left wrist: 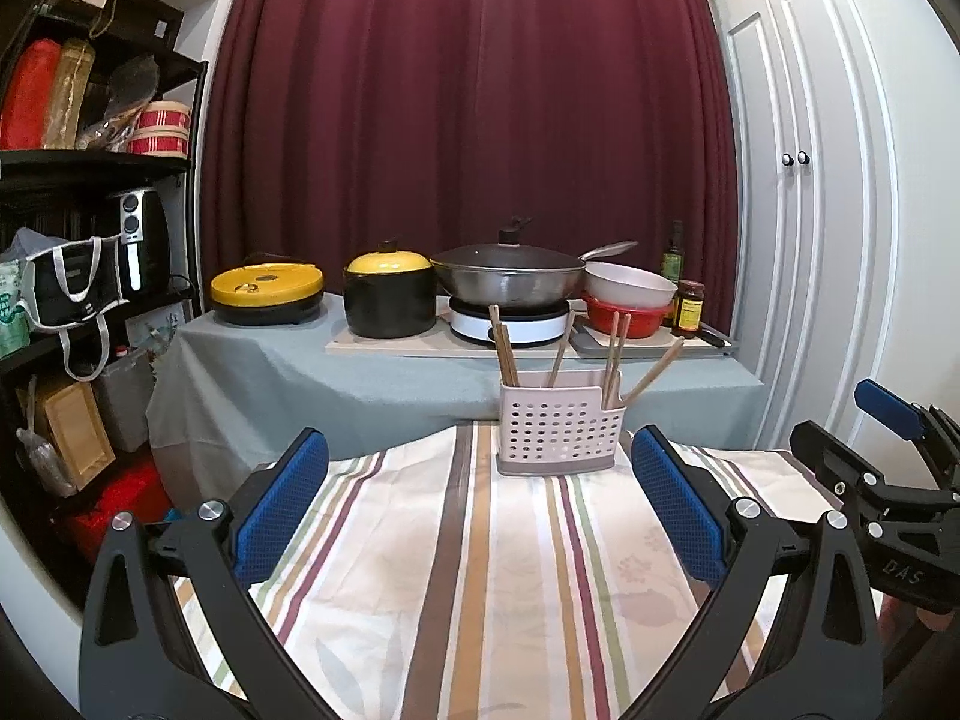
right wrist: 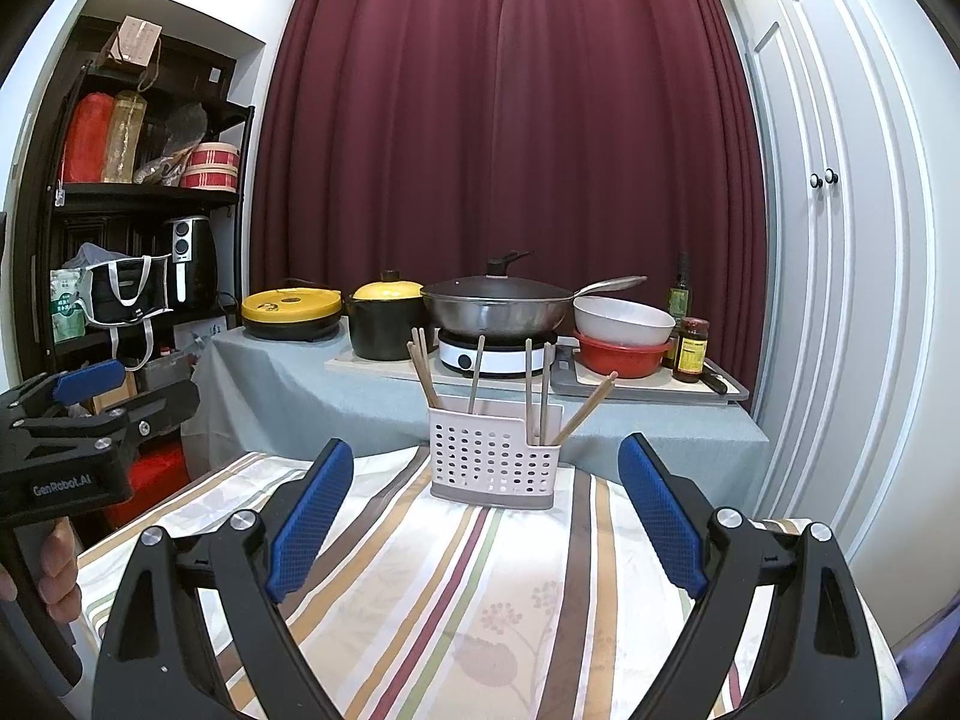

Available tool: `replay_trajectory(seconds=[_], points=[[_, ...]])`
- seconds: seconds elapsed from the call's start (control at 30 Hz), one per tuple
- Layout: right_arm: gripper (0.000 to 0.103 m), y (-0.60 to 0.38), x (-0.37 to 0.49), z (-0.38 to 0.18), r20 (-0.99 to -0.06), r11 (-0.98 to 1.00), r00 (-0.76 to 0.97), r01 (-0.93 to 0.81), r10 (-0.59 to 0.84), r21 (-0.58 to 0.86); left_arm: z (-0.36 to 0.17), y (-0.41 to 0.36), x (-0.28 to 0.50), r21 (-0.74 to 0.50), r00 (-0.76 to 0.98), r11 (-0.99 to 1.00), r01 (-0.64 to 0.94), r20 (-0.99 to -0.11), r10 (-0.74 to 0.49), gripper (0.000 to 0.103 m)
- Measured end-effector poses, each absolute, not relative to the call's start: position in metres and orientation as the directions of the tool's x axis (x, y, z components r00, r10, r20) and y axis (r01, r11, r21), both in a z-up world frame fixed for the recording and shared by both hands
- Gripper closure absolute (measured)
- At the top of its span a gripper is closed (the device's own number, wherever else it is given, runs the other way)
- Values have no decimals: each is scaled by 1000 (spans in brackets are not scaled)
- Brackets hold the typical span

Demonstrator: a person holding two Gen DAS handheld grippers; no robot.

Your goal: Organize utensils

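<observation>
A pale pink perforated plastic utensil caddy point(left wrist: 558, 429) is standing upright at the far end of the striped tablecloth point(left wrist: 480, 570), holding wooden chopsticks point(left wrist: 507, 348) that are leaning in its compartments. It is sitting straight ahead of both tools, neither clearly nearer. The left gripper point(left wrist: 480, 516) and right gripper point(right wrist: 486, 516) are hovering short of it, spread wide and gripping nothing.

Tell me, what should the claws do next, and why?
Probably nothing more than pull back. Both claws, left and right, are open and empty, the chopsticks already stand in the holder, and no loose utensil shows on the striped cloth.
</observation>
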State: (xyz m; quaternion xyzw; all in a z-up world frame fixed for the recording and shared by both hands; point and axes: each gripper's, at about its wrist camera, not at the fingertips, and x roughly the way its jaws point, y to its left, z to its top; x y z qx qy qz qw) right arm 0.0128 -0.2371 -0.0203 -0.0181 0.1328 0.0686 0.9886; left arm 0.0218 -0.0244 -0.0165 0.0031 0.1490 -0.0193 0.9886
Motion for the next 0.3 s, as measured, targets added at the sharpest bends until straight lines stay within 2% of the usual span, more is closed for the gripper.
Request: replay_trajectory(seconds=[0.13, 0.3], points=[[16, -239, 18, -26, -276, 991, 953, -136, 126, -16, -25, -26, 30, 25, 953, 999, 22, -304, -14, 4], [16, -246, 29, -39, -308, 993, 945, -116, 109, -4, -46, -19, 52, 22, 929, 1000, 20, -369, -11, 4]])
